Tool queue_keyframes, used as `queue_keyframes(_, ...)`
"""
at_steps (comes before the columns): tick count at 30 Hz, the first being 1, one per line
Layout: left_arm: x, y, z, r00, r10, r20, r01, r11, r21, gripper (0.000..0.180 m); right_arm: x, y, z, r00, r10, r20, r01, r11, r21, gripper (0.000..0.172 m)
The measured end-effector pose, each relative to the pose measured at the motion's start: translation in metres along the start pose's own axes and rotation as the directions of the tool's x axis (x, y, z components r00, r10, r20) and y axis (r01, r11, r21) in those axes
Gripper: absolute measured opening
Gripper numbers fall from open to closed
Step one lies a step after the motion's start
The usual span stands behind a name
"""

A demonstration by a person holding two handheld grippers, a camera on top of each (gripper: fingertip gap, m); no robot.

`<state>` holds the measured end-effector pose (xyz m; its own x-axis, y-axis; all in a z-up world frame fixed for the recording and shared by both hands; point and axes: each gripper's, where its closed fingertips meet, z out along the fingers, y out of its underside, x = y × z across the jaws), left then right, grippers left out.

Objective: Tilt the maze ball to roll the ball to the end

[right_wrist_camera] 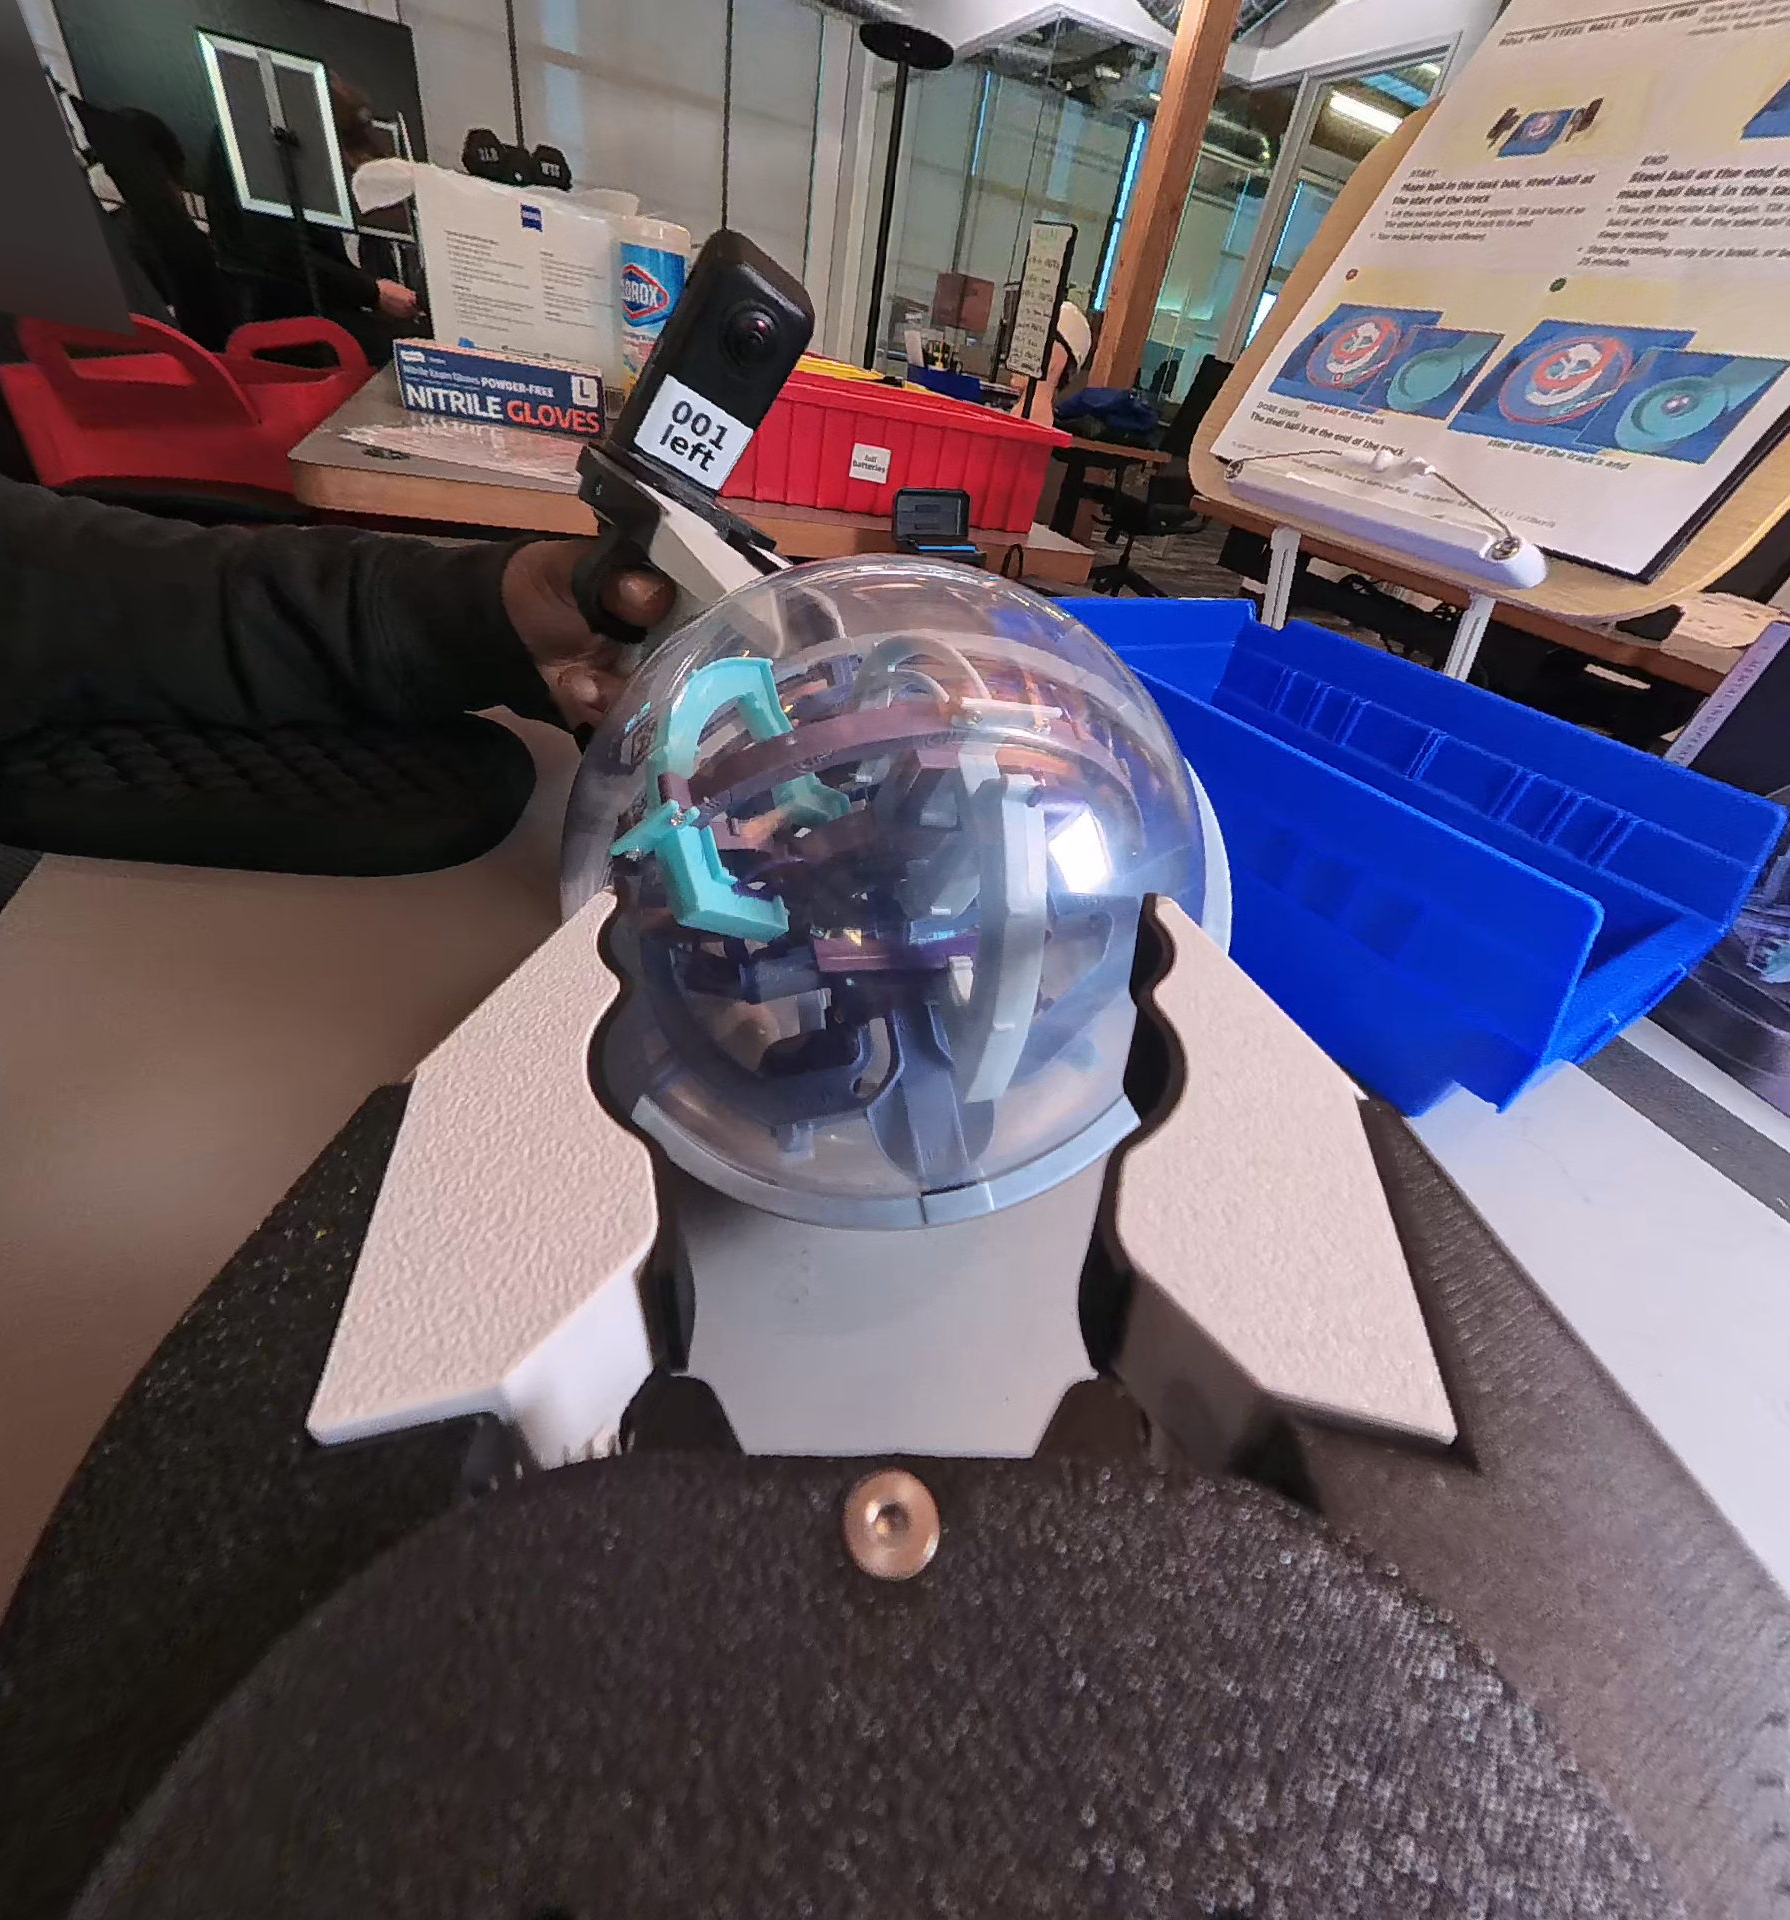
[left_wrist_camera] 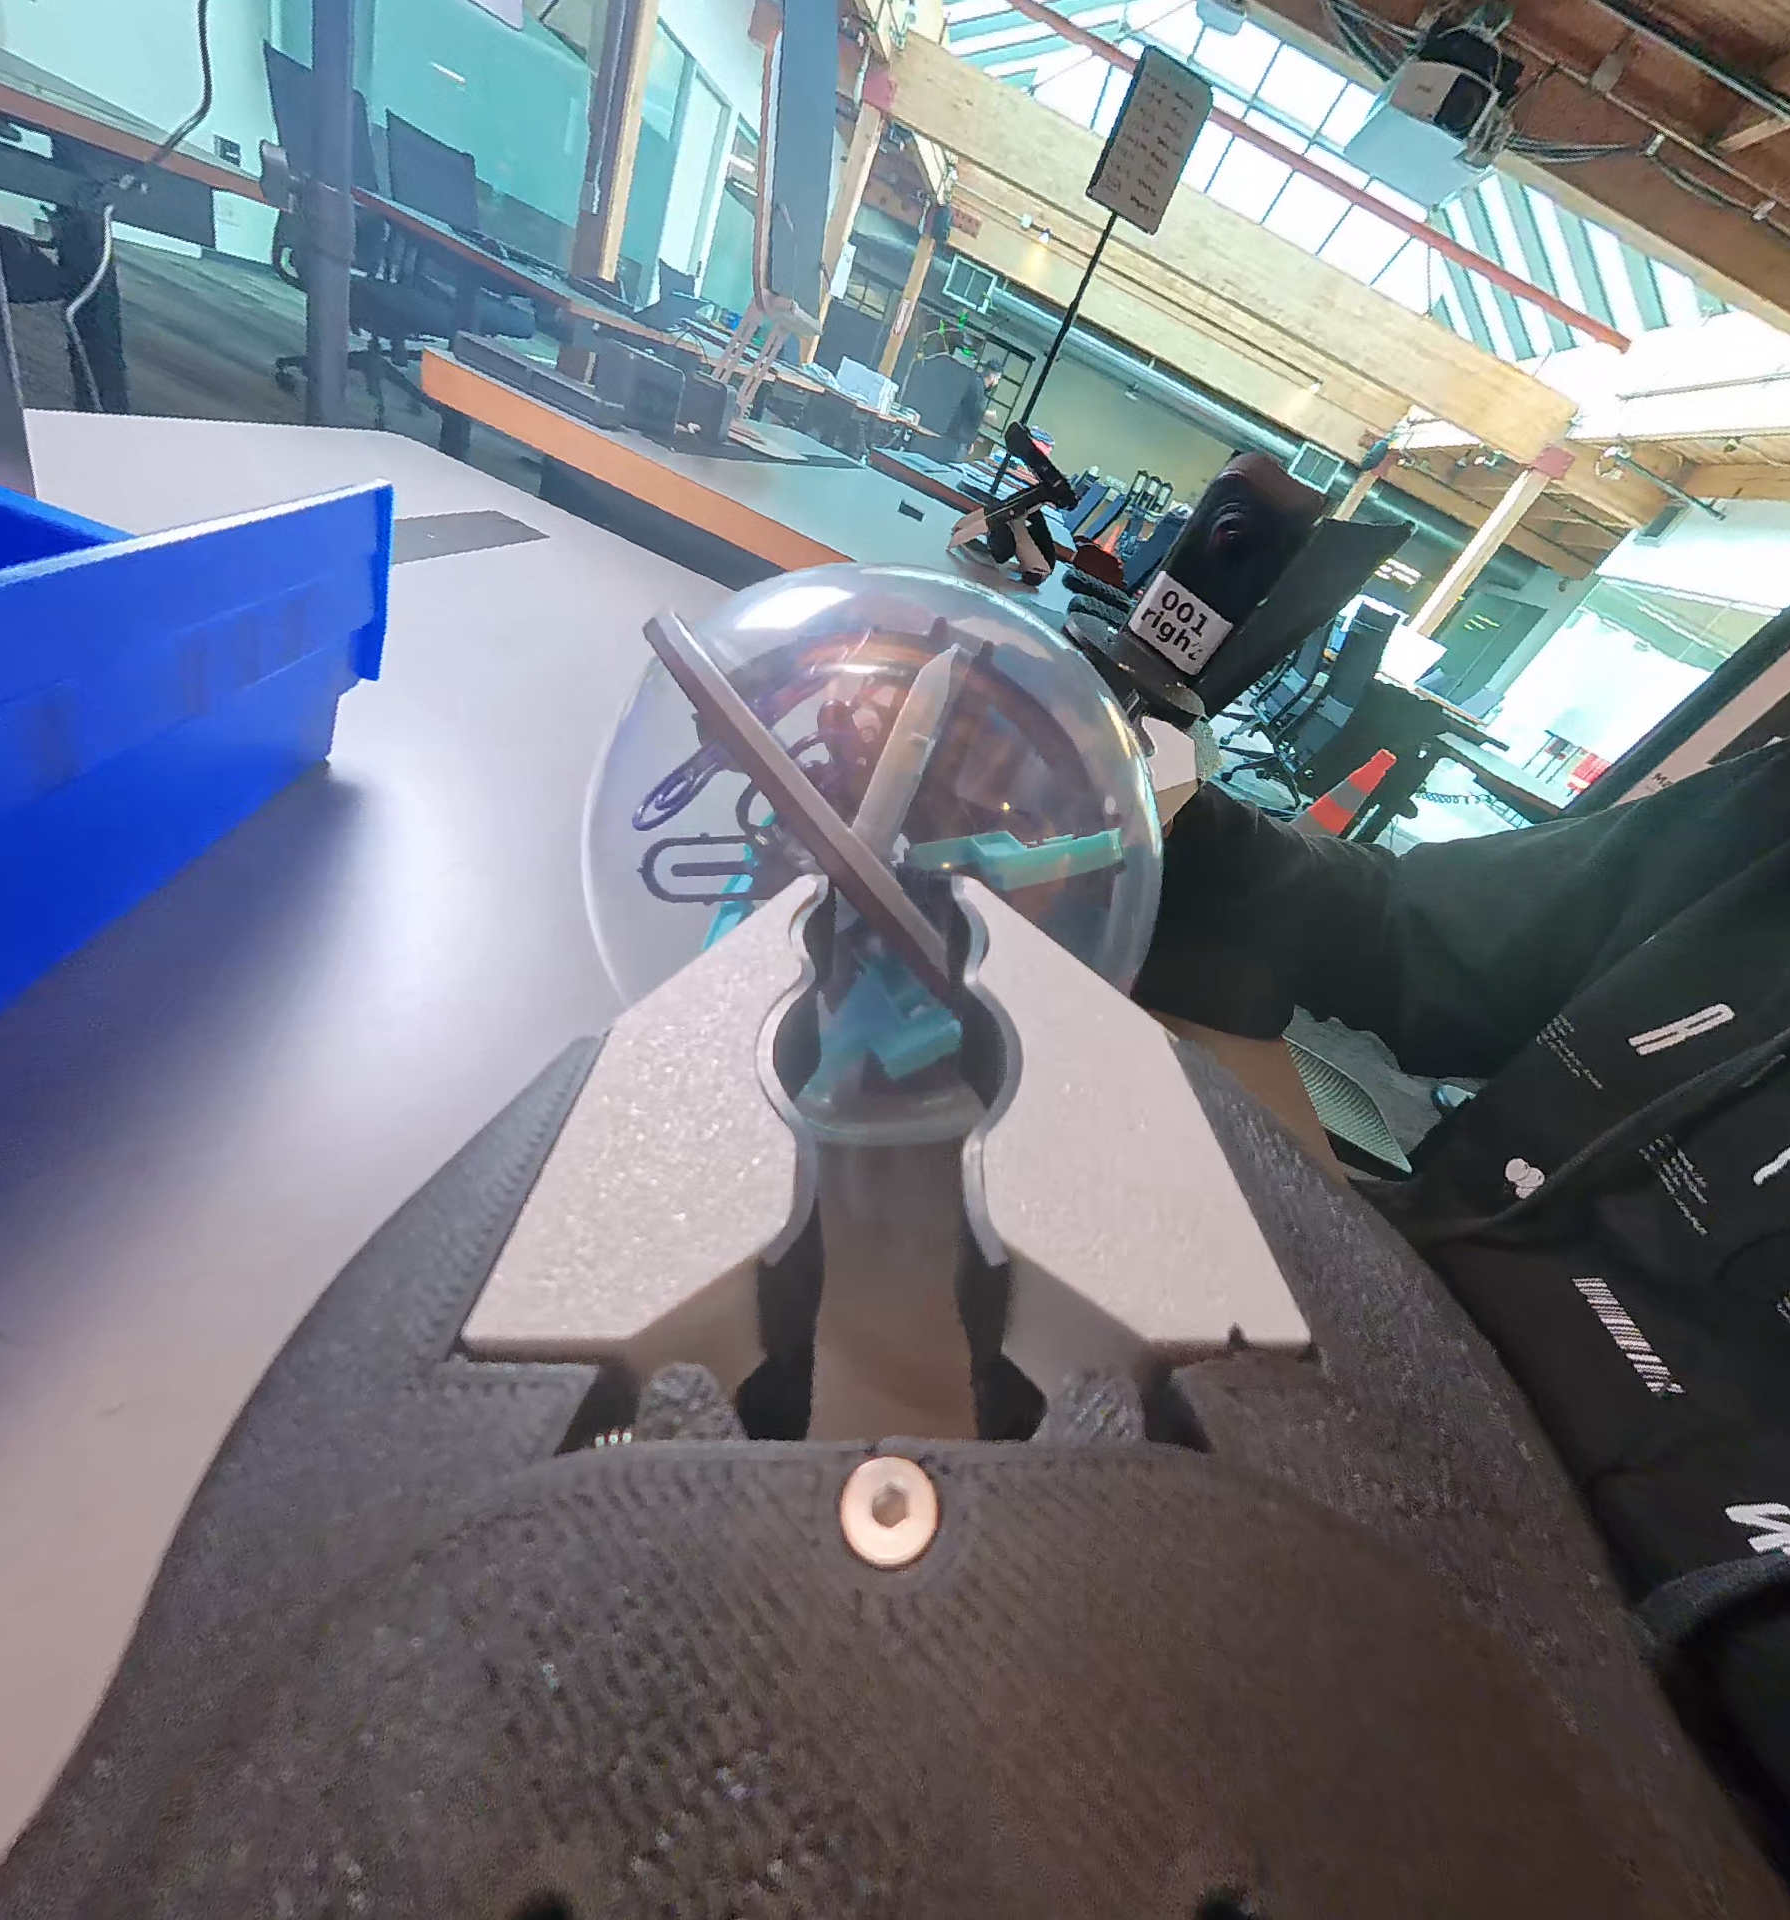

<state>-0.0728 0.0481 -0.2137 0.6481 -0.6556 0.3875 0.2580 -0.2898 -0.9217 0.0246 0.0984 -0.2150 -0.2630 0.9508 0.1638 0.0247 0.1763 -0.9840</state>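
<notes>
The maze ball (left_wrist_camera: pixel 870 769) is a clear sphere with teal, brown and grey tracks inside. In the left wrist view my left gripper (left_wrist_camera: pixel 886 894) is nearly closed, and its fingertips pinch the ball's brown seam ridge (left_wrist_camera: pixel 766 769). In the right wrist view the ball (right_wrist_camera: pixel 891 894) sits between the wide-spread fingers of my right gripper (right_wrist_camera: pixel 880 914), and both pads press against its sides. The ball is held above the table (right_wrist_camera: pixel 195 1039). The small steel ball inside cannot be made out. The left gripper's body (right_wrist_camera: pixel 704 416) shows behind the ball, with its fingers hidden.
A blue bin (left_wrist_camera: pixel 143 665) stands on the table to the left, and shows at the right in the right wrist view (right_wrist_camera: pixel 1442 831). An instruction board (right_wrist_camera: pixel 1597 260) stands behind it and a dark box (right_wrist_camera: pixel 1784 831) beside it. A person's dark sleeve (left_wrist_camera: pixel 1493 935) is at the right.
</notes>
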Motion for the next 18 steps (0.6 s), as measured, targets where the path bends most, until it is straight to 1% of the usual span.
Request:
queue_keyframes(2,0.004,0.0,0.001,1.0,0.015,-0.011,-0.015,1.0,0.001,0.026,0.0,0.0,0.0,1.0,0.0,-0.001,0.0,1.0,0.0,0.093)
queue_keyframes(6,0.006,0.0,0.002,0.999,0.047,0.001,-0.047,0.999,-0.009,0.033,0.001,0.0,0.0,1.0,0.004,-0.003,-0.004,1.0,0.0,0.094)
queue_keyframes(9,0.007,0.001,0.002,0.999,0.048,0.0,-0.048,0.999,-0.014,0.033,0.002,0.001,-0.001,1.0,0.011,-0.003,-0.011,1.0,0.001,0.094)
queue_keyframes(14,0.008,0.002,0.005,0.994,0.105,0.04,-0.103,0.994,-0.039,0.029,0.004,0.002,-0.002,1.0,0.026,0.008,-0.026,1.0,0.0,0.095)
queue_keyframes(18,0.012,0.0,0.007,0.981,0.18,0.075,-0.176,0.983,-0.052,0.017,0.004,0.008,-0.005,0.999,0.025,0.038,-0.024,0.999,-0.022,0.096)
